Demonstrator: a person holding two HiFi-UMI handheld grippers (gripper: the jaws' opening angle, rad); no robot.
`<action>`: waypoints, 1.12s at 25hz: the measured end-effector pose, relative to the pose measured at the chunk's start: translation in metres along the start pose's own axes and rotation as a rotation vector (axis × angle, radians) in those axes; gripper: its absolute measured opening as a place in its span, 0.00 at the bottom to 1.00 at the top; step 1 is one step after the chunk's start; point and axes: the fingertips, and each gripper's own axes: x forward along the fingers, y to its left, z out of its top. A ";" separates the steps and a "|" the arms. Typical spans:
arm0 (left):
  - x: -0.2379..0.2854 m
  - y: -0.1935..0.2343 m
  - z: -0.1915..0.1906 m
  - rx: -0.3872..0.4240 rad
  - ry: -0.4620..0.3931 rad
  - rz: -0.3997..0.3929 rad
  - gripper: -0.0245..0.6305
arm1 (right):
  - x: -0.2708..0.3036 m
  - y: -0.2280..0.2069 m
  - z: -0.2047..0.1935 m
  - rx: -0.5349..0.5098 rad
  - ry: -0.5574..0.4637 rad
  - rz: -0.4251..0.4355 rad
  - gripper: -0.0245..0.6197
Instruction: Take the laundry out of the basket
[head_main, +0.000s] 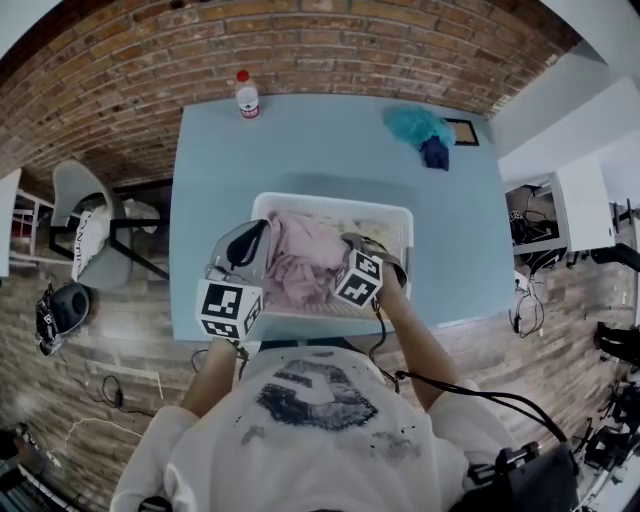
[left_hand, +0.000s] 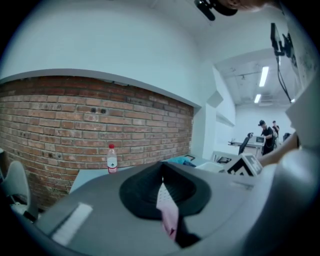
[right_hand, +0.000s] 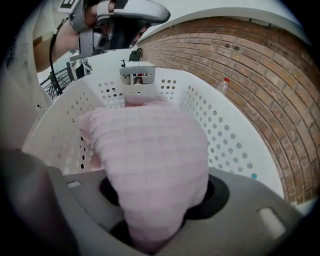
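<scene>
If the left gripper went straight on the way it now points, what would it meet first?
Probably the teal cloth at the far end of the table; if it passes above that, the brick wall behind. Depth is unclear.

Looking down, I see a white basket (head_main: 330, 203) at the near edge of a light blue table (head_main: 300, 150), heaped with pink laundry (head_main: 300, 262). The left gripper (head_main: 258, 235) and the right gripper (head_main: 350, 245) both reach in over the basket's near side, with their tips at the pink laundry and their marker cubes nearest the camera. At the far edge, a red-capped bottle (head_main: 246, 96) stands by the brick wall (head_main: 330, 40), and at the far right corner a teal cloth (head_main: 418, 124) touches a dark blue cloth (head_main: 435, 153).
</scene>
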 end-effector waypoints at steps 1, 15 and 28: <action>-0.001 0.000 0.000 -0.001 -0.001 -0.009 0.02 | -0.001 0.001 0.000 0.004 -0.001 -0.010 0.43; -0.012 0.005 0.004 0.031 -0.014 -0.129 0.02 | -0.007 -0.002 0.014 -0.024 0.080 -0.196 0.47; -0.029 0.018 0.010 0.047 -0.039 -0.180 0.02 | -0.049 -0.005 0.037 0.201 -0.021 -0.212 0.39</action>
